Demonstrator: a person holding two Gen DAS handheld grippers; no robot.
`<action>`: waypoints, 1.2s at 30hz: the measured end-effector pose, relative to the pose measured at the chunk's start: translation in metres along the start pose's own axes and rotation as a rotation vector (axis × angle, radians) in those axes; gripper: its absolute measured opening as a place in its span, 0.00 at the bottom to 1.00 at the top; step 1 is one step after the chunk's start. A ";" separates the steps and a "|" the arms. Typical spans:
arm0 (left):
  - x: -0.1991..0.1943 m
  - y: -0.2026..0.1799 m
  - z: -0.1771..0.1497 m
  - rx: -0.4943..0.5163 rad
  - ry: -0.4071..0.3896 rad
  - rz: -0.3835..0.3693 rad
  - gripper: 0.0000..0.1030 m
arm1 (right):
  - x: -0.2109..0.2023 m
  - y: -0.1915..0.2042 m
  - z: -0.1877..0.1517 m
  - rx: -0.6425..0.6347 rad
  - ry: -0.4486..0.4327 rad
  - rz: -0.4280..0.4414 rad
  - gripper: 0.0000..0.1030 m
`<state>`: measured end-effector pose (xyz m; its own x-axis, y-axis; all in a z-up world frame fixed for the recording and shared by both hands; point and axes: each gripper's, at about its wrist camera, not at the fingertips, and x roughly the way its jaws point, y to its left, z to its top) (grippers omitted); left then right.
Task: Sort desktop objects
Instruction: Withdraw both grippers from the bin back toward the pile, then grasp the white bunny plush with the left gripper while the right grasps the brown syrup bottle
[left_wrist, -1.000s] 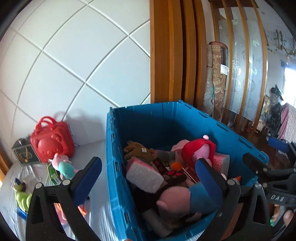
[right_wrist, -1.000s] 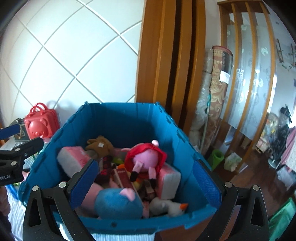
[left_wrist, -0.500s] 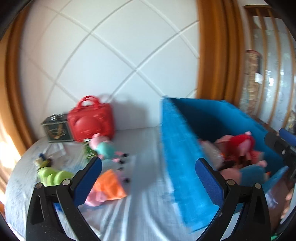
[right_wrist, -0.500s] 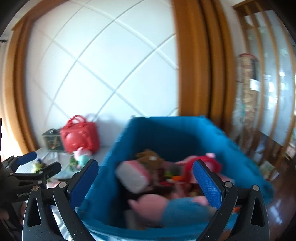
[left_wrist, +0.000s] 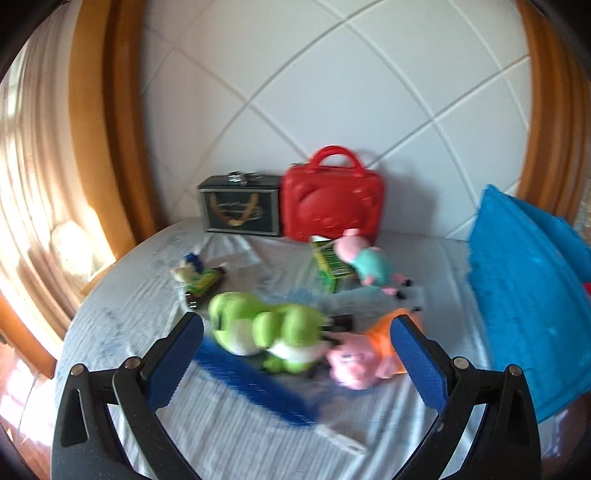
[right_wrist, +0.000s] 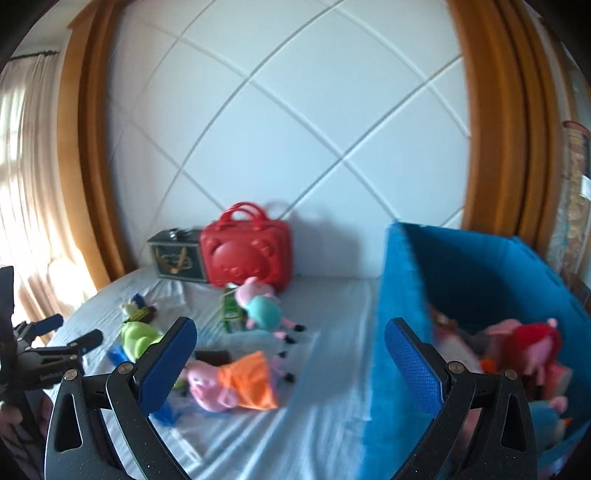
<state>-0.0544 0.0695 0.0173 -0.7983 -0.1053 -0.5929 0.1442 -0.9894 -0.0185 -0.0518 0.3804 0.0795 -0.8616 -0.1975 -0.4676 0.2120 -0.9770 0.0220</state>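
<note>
On the pale tablecloth (left_wrist: 436, 266) lie loose toys. A green plush (left_wrist: 266, 328) and a pink pig plush in an orange dress (left_wrist: 369, 354) rest just beyond my left gripper (left_wrist: 295, 350), which is open and empty. A blue bristly item (left_wrist: 255, 384) lies under the green plush. Farther back sits a pig plush in teal (left_wrist: 365, 262) against a green carton (left_wrist: 332, 273). My right gripper (right_wrist: 291, 350) is open and empty, above the orange-dress pig (right_wrist: 236, 384). The blue bin (right_wrist: 406, 295) at the right holds several plush toys, among them a red-hooded pig (right_wrist: 528, 339).
A red toy case (left_wrist: 332, 203) and a dark tin box (left_wrist: 240, 210) stand against the white panelled wall. A small toy on a green pack (left_wrist: 199, 280) lies at left. The table's round edge curves at left, by a curtain (right_wrist: 26, 206). The left gripper (right_wrist: 70, 332) shows at left in the right wrist view.
Both views have swung left, away from over the blue bin and onto the loose toys on the table. Both grippers stay open and empty.
</note>
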 end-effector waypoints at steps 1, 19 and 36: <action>0.008 0.022 0.001 -0.010 0.015 0.005 1.00 | 0.008 0.011 0.001 0.000 0.012 0.004 1.00; 0.086 0.200 -0.011 -0.144 0.226 0.179 1.00 | 0.169 0.130 0.001 0.048 0.262 0.232 1.00; 0.308 0.333 0.051 0.032 0.322 0.026 0.89 | 0.329 0.313 -0.010 0.180 0.470 0.089 1.00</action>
<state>-0.2817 -0.2974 -0.1305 -0.5676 -0.0988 -0.8174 0.1399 -0.9899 0.0225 -0.2644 0.0107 -0.0762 -0.5348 -0.2639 -0.8027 0.1570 -0.9645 0.2125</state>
